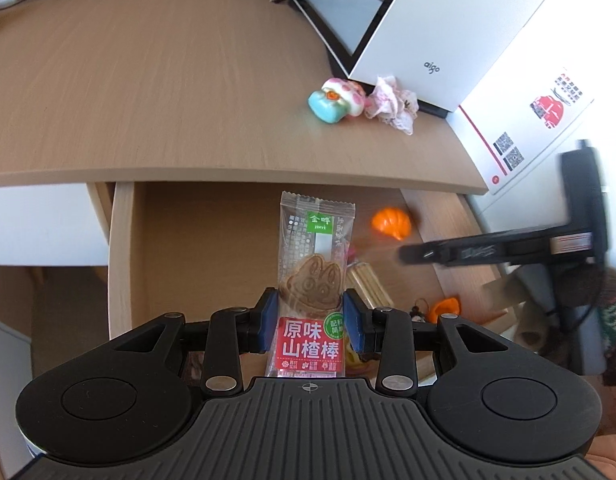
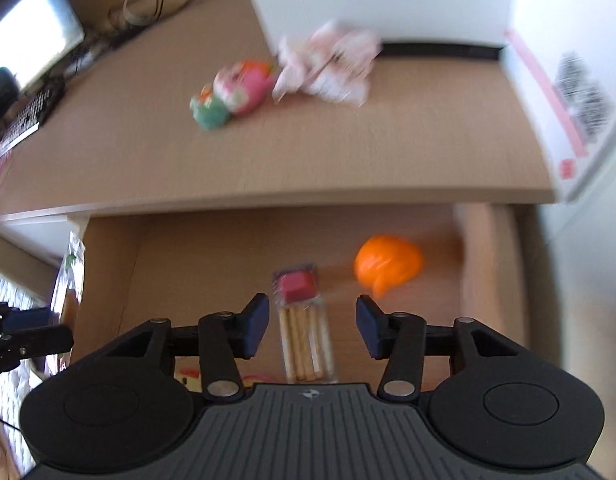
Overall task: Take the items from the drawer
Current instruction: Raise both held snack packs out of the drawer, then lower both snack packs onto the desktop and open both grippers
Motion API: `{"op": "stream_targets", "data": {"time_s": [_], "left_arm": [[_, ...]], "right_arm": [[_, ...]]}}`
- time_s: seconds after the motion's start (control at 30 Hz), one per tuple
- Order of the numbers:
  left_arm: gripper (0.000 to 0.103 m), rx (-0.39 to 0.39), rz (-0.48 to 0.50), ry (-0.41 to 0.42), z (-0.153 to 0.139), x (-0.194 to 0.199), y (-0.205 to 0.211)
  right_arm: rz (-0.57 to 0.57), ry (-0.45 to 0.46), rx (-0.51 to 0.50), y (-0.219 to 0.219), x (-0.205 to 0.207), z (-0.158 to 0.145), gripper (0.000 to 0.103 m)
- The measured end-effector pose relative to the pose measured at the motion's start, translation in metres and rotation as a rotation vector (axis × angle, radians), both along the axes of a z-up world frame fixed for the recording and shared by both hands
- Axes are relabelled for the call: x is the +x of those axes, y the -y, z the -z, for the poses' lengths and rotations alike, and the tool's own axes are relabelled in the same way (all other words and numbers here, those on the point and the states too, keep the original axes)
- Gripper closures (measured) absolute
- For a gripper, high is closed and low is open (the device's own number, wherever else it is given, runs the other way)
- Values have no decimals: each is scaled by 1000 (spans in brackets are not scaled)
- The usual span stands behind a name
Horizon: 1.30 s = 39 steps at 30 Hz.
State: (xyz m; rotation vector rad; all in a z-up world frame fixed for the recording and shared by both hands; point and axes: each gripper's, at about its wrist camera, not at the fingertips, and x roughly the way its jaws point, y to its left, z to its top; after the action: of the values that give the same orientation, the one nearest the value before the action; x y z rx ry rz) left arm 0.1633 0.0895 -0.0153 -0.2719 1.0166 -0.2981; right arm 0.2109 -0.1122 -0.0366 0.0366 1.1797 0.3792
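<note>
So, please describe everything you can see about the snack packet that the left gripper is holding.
The snack packet is a long, clear plastic wrapper with crimped ends. It carries a green label near the top, a red label with white characters low down, and a brown rabbit-shaped piece shows inside. The left gripper is shut on it, blue pads pressing both sides at its lower half. It hangs lengthwise above the open drawer, pointing toward the desk edge.

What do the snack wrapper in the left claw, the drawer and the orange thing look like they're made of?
Snack wrapper: thin clear plastic film, glossy; the brown biscuit shows through it and the top edge is crimped.
Drawer: pale wood-grain board, matte, probably laminate, with a lighter edge on the side wall.
Orange thing: smooth, slightly shiny, ridged, likely plastic or rubber, though blur leaves that open.
</note>
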Motion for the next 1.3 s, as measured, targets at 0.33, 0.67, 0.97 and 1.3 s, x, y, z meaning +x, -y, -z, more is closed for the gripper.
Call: {"op": "stream_targets", "data": {"time_s": [0.33, 0.67, 0.97, 1.3], "left_arm": [[64, 9, -12, -16, -1, -7, -7], [64, -52, 13, 168, -73, 14, -17], [63, 43, -42, 283, -62, 130, 0], [59, 177, -61, 224, 15, 177, 10]], "right_arm": [[-163, -159, -233, -59, 18, 74, 71], [-124, 228, 46, -27, -59, -92, 73], [71, 477, 36, 10, -4, -162, 73], [21, 438, 66, 1, 16, -102, 73]]}}
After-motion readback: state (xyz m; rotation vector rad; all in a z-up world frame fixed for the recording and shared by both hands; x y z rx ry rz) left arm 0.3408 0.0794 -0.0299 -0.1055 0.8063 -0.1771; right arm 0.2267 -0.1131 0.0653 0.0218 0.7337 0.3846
